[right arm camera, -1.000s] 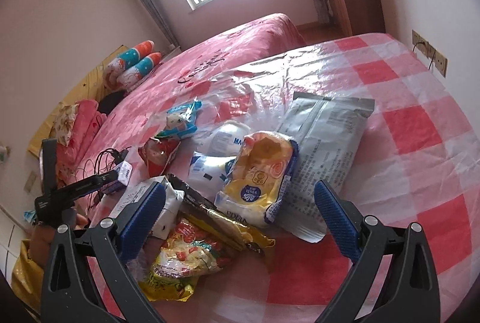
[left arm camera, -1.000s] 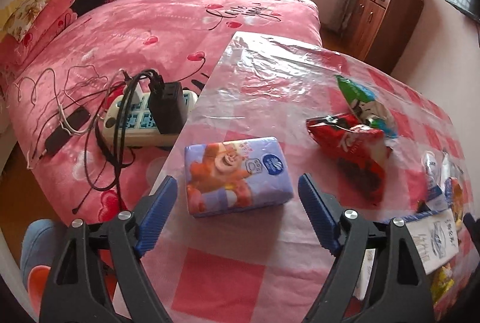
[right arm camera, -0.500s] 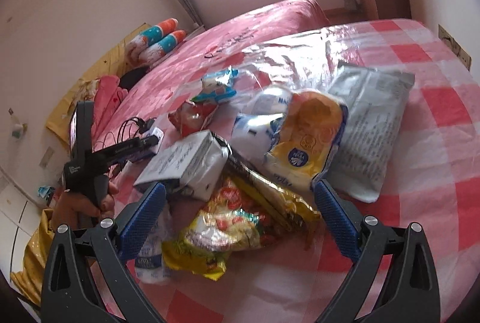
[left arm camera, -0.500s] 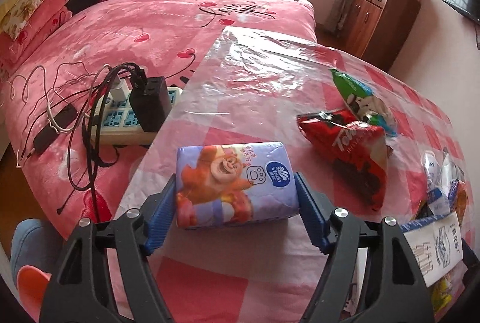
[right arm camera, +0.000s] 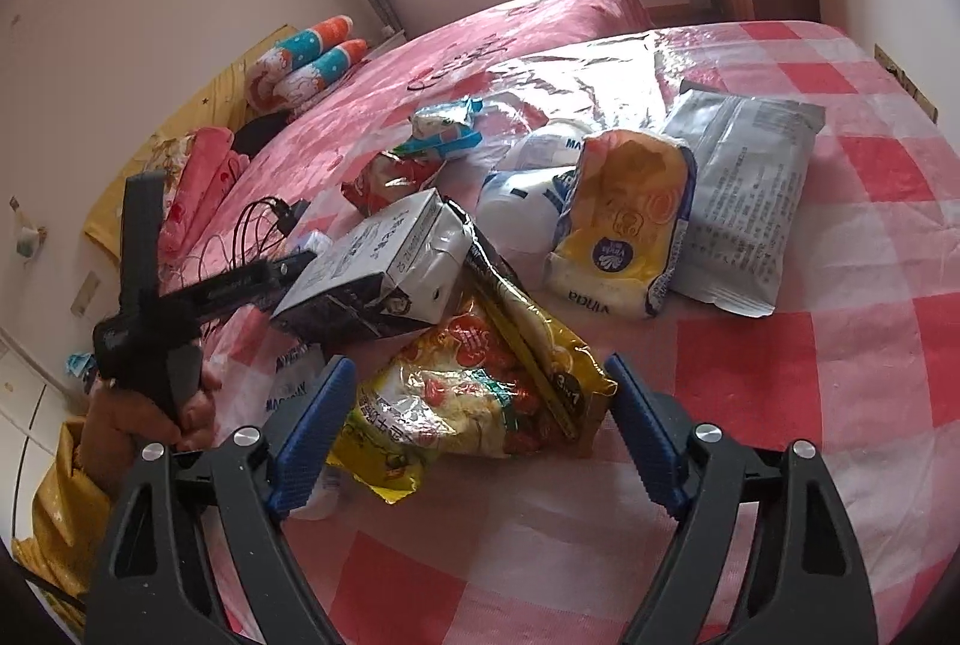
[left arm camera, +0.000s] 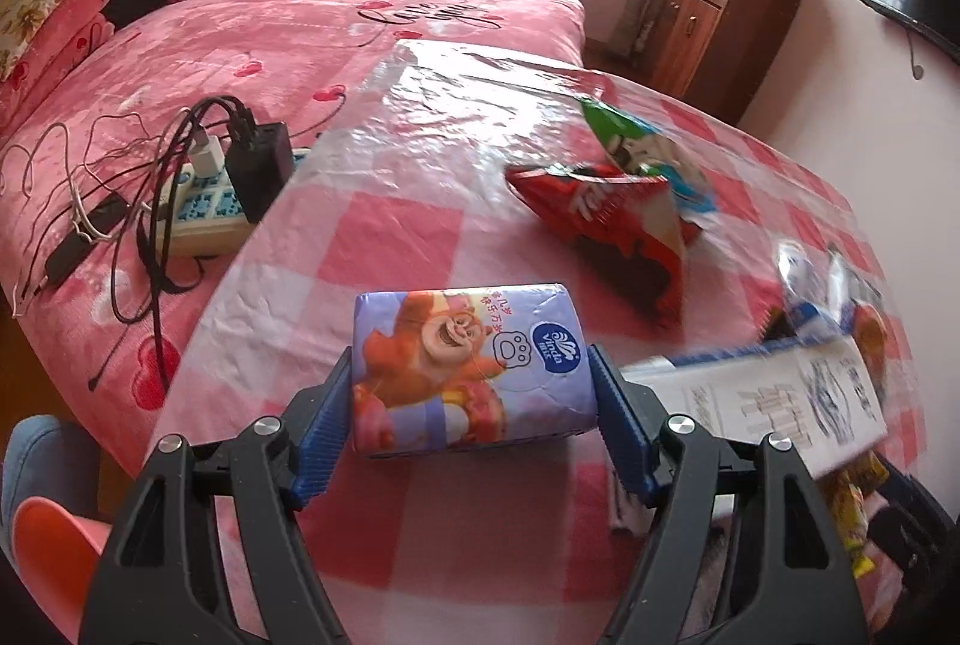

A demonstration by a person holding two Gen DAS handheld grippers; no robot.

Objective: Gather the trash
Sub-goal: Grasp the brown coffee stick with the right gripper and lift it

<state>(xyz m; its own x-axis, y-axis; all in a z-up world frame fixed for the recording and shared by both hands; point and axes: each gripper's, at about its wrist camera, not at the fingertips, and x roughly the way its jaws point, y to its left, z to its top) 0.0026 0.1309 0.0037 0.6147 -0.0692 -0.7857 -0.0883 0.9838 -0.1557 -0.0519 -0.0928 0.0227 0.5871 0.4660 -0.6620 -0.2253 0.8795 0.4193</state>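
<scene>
My left gripper is shut on a purple tissue pack with a cartoon bear, its blue pads pressed on both ends, at the table's near left. A red snack bag and a green-blue wrapper lie beyond it. My right gripper is open with a yellow-red snack bag between its fingers. A crushed milk carton lies just beyond it, and it also shows in the left wrist view.
A yellow tissue pack, a grey foil pouch and white wrappers lie on the checked tablecloth. A power strip with cables sits on the pink bed left of the table. A wooden cabinet stands behind.
My left gripper advanced around the tissue pack and closed on it. My right gripper moved left and forward over the yellow-red snack bag, staying open.
</scene>
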